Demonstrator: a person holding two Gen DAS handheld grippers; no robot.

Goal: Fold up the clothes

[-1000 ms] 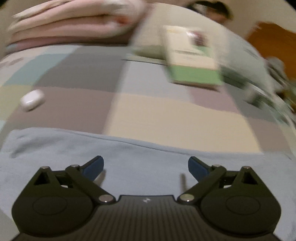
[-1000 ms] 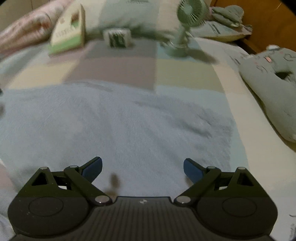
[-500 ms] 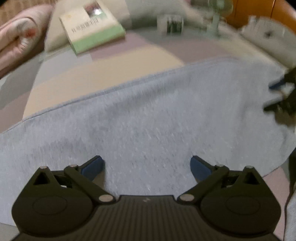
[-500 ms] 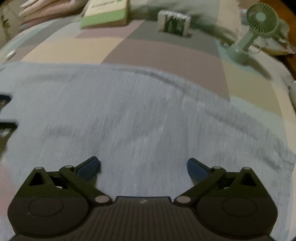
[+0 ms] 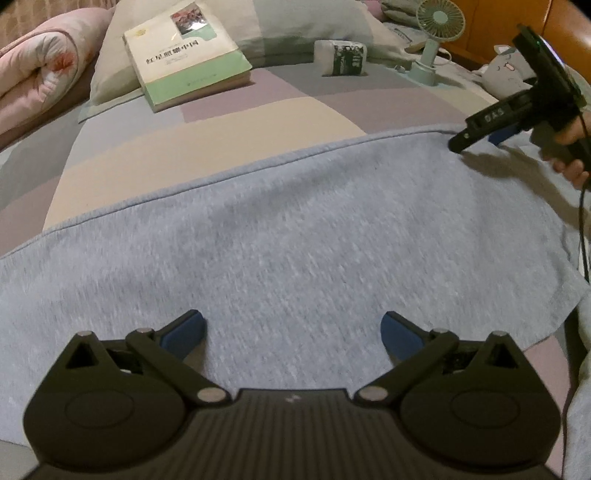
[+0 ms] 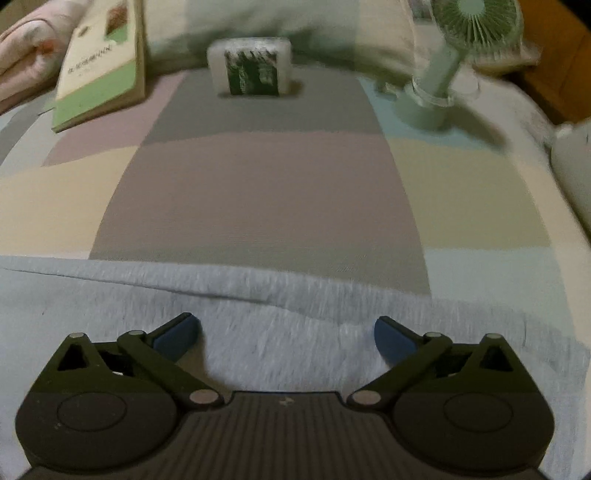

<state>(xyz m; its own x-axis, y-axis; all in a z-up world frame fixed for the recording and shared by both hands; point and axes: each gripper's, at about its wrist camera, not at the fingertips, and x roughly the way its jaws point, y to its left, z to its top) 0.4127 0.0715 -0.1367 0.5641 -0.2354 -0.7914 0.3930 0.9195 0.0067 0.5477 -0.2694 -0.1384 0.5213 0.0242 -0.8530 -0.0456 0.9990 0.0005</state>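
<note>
A bed (image 5: pixel 258 110) covered by a patchwork sheet of pastel squares fills the room. A pillow (image 5: pixel 295 29) lies at its head, against a wooden headboard (image 5: pixel 517 22). The light is dim and warm.

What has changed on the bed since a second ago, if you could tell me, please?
The right gripper has moved over the far hem of the grey garment. The left gripper has swung from that hem to over the middle of the cloth. Nothing was gripped; both jaws stay open, and the book and fan are unmoved.
</note>
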